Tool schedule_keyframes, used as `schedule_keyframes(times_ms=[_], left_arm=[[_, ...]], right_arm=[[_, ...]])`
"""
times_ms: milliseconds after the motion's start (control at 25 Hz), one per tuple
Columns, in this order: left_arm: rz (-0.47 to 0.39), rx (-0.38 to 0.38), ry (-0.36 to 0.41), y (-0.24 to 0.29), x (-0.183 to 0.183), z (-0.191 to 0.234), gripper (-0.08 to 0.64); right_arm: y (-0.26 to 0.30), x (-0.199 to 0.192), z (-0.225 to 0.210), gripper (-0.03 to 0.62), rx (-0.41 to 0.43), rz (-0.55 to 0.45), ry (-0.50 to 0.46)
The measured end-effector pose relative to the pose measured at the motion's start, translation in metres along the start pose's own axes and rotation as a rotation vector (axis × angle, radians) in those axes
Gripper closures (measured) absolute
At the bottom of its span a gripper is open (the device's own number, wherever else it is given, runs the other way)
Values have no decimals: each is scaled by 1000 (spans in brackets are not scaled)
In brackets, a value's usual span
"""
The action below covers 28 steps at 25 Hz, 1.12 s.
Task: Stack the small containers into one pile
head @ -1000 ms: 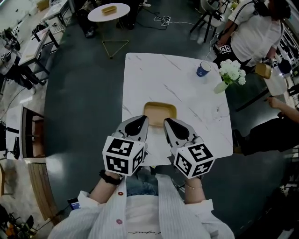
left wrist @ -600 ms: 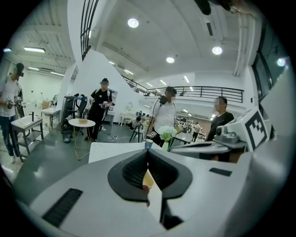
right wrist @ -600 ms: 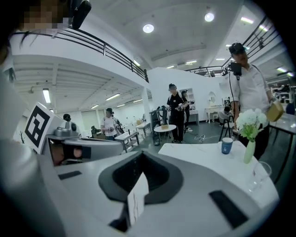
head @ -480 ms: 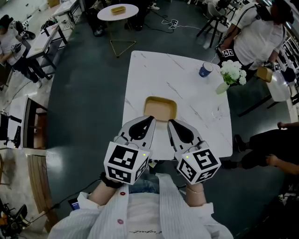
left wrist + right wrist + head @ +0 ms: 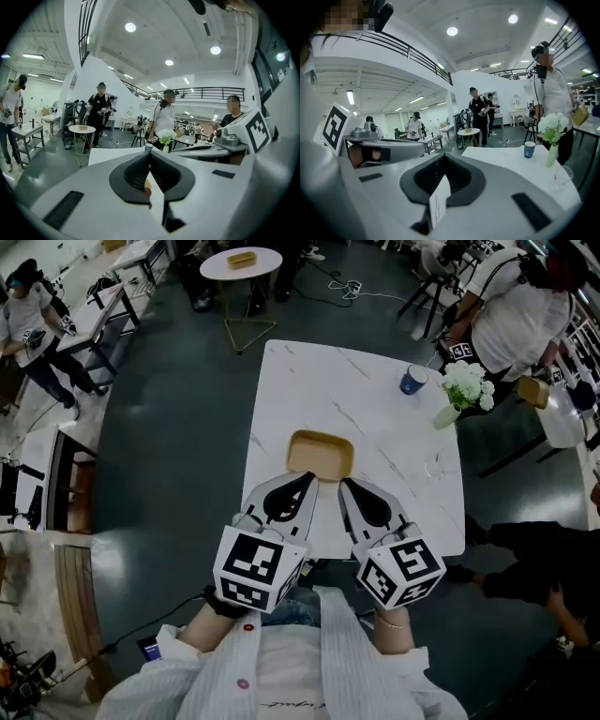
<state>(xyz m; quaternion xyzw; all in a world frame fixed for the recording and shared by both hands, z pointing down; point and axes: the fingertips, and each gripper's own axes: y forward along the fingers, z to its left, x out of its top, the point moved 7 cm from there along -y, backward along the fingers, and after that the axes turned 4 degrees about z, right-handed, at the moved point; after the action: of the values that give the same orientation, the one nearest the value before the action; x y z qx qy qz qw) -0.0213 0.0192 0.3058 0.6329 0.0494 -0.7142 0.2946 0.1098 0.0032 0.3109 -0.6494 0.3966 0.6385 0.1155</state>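
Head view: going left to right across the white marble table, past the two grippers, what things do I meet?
In order: tan rectangular tray → blue paper cup → white flowers in a pale green vase.

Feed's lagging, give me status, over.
Shut, empty: left gripper, right gripper. Ahead on table: tan container, not gripped. Far corner: blue cup, flower vase, off the path.

One tray point(image 5: 321, 455), one cup point(image 5: 412, 380), one vase point(image 5: 444, 416)
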Motion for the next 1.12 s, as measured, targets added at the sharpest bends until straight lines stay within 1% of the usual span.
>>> schedule_keyframes(times_ms=[520, 1120], left_arm=[[-1, 4, 1, 3, 0, 2, 543], [3, 15, -19, 3, -6, 7, 543]], right_arm=[[7, -3, 0, 583, 17, 29, -21], [11, -9, 0, 583, 21, 51, -23]])
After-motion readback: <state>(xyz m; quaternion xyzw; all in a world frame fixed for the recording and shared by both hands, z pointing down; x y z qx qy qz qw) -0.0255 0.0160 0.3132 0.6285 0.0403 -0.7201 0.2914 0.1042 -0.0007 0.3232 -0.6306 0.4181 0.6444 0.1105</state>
